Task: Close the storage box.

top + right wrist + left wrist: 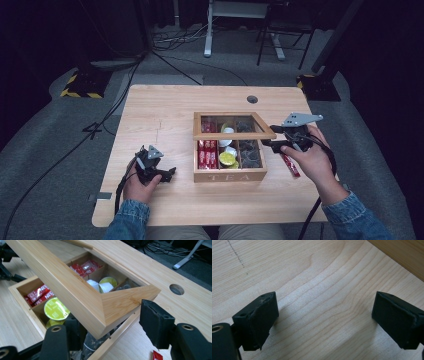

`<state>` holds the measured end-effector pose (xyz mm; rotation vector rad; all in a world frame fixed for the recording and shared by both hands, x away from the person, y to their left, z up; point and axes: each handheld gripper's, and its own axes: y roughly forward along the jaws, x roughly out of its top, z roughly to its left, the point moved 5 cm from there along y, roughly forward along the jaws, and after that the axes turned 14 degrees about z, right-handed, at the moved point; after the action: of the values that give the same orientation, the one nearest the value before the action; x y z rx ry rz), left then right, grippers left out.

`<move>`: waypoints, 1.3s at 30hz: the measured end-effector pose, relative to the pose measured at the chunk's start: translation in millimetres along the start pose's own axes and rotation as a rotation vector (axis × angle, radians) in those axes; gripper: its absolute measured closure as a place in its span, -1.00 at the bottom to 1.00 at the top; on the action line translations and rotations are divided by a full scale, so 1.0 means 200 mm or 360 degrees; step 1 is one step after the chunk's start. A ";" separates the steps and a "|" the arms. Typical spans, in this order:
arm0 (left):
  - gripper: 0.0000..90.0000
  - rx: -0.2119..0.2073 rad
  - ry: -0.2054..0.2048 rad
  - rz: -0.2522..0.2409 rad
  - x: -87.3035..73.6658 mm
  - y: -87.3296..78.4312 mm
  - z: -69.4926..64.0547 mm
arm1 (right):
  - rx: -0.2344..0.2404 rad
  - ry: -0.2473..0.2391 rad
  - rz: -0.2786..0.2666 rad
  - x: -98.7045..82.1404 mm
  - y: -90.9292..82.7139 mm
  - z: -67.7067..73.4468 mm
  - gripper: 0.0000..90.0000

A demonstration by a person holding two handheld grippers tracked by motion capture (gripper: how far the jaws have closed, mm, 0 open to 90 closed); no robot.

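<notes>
Wooden tea box (229, 175) sits mid-table, its lid (234, 135) half up, right gripper (276, 143) at its 3 o'clock corner. Left gripper (324, 315) is spread over bare table (312, 277). Right gripper's jaws straddle the lid corner (125, 302), maybe not pinching; it could slip and slam. Inside: red packets (37, 293), yellow pods (56, 308).

A wooden tea box (229, 175) sits right of centre on the tabletop (165, 120), its compartments holding red sachets (207, 154), yellow-green capsules (227, 159) and dark pods (250, 153). Its glass-paned lid (234, 134) is half raised — tilted over the back of the box. A loose red sachet (290, 165) lies just beside the box's right wall.
</notes>
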<state>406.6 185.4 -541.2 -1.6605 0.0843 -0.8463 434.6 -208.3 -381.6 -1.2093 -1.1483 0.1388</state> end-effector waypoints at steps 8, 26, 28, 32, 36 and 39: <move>-0.84 0.0003 0.0003 -0.0002 0.00 0.00 0.00 | -0.0022 -0.0027 0.0030 -0.05 0.02 0.03 -0.12; -0.84 0.0001 0.0002 0.0002 0.00 0.00 0.00 | 0.0015 -0.0066 0.0162 -0.18 0.11 0.10 -0.14; -0.84 0.0001 0.0002 0.0002 0.00 0.00 0.00 | 0.0021 -0.0071 0.0174 -0.19 0.12 0.11 -0.14; -0.84 0.0002 0.0004 0.0000 0.00 0.00 0.00 | 0.0038 -0.0071 0.0208 -0.21 0.13 0.12 -0.14; -0.84 0.0001 0.0003 0.0001 0.00 0.00 0.00 | 0.0050 -0.0074 0.0232 -0.22 0.13 0.13 -0.14; -0.84 0.0001 0.0004 0.0001 0.00 0.00 0.00 | 0.0057 -0.0075 0.0253 -0.23 0.14 0.13 -0.14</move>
<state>406.7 185.6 -541.2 -1.6588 0.0861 -0.8482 405.6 -208.2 -433.7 -1.2704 -1.0854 0.3085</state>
